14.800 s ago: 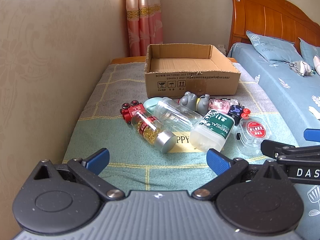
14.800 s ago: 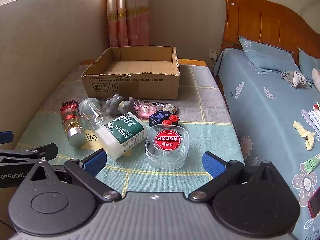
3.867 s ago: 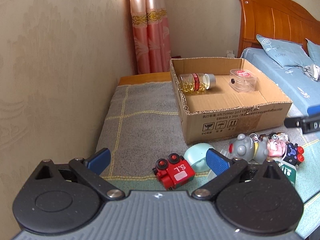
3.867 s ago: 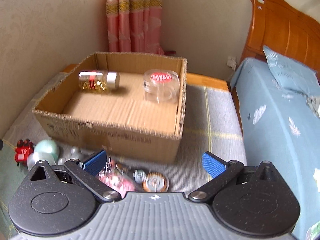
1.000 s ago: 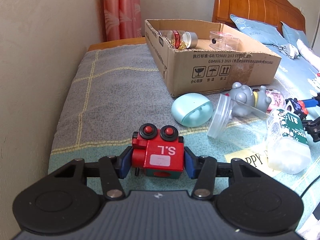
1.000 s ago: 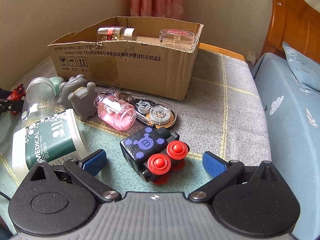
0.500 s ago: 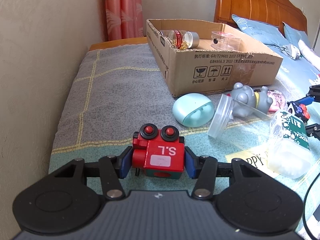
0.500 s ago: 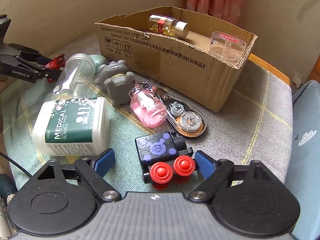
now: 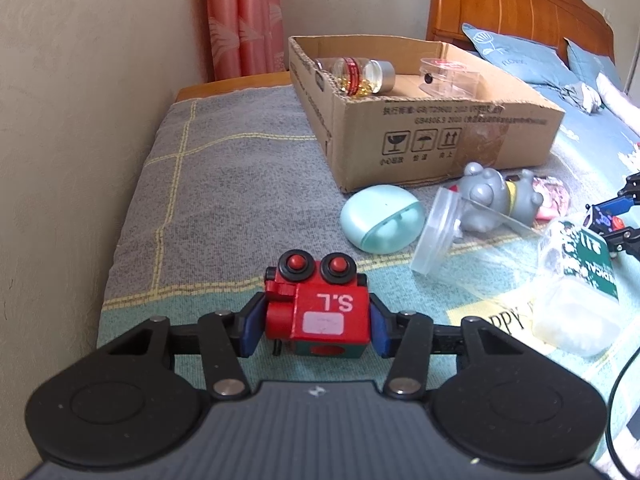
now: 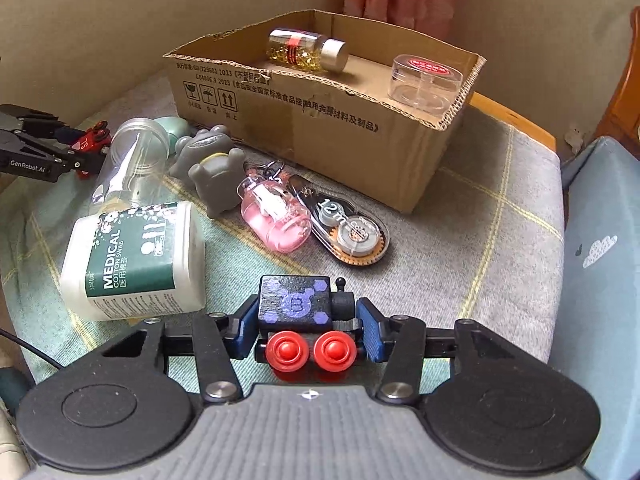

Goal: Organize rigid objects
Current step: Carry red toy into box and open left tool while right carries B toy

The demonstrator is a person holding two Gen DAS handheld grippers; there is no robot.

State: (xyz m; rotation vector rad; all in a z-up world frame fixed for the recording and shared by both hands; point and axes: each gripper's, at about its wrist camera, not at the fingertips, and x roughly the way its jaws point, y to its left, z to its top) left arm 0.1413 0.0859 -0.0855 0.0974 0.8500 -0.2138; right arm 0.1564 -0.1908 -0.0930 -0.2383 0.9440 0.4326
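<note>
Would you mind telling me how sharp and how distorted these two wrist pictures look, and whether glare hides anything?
Left wrist view: sharp on the red toy train in the left claw; fisheye bends the cardboard box; corners vignetted. Right wrist view: the black toy train in the right claw is crisp; glare on the pink keychain hides little.

In the cardboard box [image 10: 320,128] lie a capsule bottle [image 10: 306,50] and, to its right, a lidded tub [image 10: 426,80]. Before the box sit two toy figures [image 10: 210,160], a keychain [image 10: 276,212] and a correction tape [image 10: 348,228]. The cotton swab container [image 10: 136,260] lies nearer, left of them.
</note>
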